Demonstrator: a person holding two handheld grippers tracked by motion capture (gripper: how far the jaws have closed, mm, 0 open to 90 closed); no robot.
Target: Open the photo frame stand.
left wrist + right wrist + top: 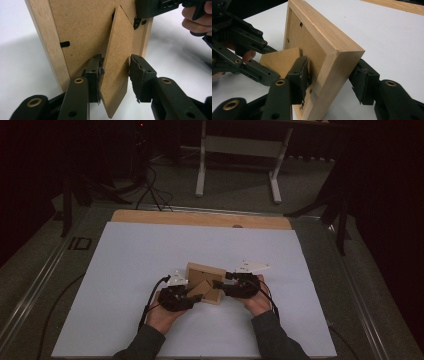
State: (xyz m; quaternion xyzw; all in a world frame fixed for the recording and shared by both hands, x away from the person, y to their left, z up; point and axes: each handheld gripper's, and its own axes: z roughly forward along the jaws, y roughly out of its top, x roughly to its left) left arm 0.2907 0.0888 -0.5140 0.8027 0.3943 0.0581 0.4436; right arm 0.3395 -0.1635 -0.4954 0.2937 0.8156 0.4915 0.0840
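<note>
One wooden picture frame stands upright near the front middle of the white worktop, its back toward the person. The left gripper view shows one fold-out stand between the half-open jaws of the left gripper; one pad touches it, the other stands clear. The right gripper view shows the right gripper straddling the frame's side rail, jaws fairly wide; contact is hard to judge. The high view shows two hands, details dim. The frame's front is hidden.
</note>
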